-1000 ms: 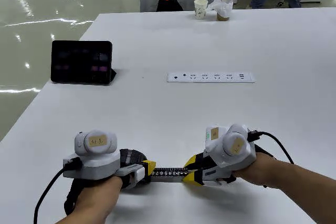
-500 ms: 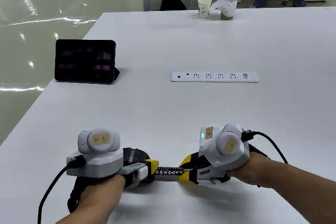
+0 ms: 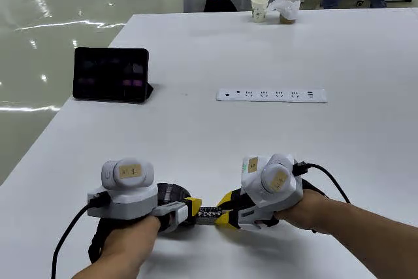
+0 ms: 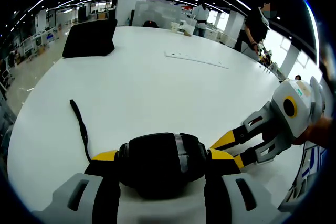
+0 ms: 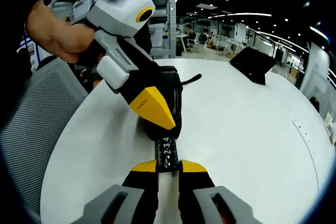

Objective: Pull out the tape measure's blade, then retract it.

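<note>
Tape measure (image 4: pixel 160 163), wht table (image 3: pixel 261 142), prob. office (image 5: pixel 220 35)

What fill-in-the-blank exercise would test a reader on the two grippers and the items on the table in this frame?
1. The left gripper is shut on the black case of the ____.
2. The right gripper is shut on the numbered ____ coming out of that case.
3. Farther back on the white table, left of the power strip, stands a dark ____.
Missing words: tape measure; blade; tablet.
</note>
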{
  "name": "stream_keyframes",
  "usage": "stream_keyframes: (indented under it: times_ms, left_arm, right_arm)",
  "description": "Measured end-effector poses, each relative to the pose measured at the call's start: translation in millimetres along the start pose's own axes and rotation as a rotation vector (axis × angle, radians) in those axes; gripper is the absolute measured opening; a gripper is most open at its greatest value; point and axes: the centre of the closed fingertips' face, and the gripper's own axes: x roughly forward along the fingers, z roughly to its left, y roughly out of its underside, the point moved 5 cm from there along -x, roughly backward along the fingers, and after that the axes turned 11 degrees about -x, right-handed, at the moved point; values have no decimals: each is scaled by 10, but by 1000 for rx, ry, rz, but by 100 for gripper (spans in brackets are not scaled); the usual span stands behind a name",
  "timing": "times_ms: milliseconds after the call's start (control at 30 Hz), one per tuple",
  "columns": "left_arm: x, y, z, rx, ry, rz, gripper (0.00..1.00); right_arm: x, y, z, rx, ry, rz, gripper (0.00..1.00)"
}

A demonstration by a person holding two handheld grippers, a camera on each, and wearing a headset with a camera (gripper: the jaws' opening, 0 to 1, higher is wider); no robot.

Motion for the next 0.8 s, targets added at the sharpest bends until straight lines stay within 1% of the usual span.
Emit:
stream_keyframes:
  times_ms: [800]
  left_arm:
    - [8, 2, -11, -7, 3, 2, 60]
  right_arm:
    - [148, -122, -21, -18, -18, -8, 11]
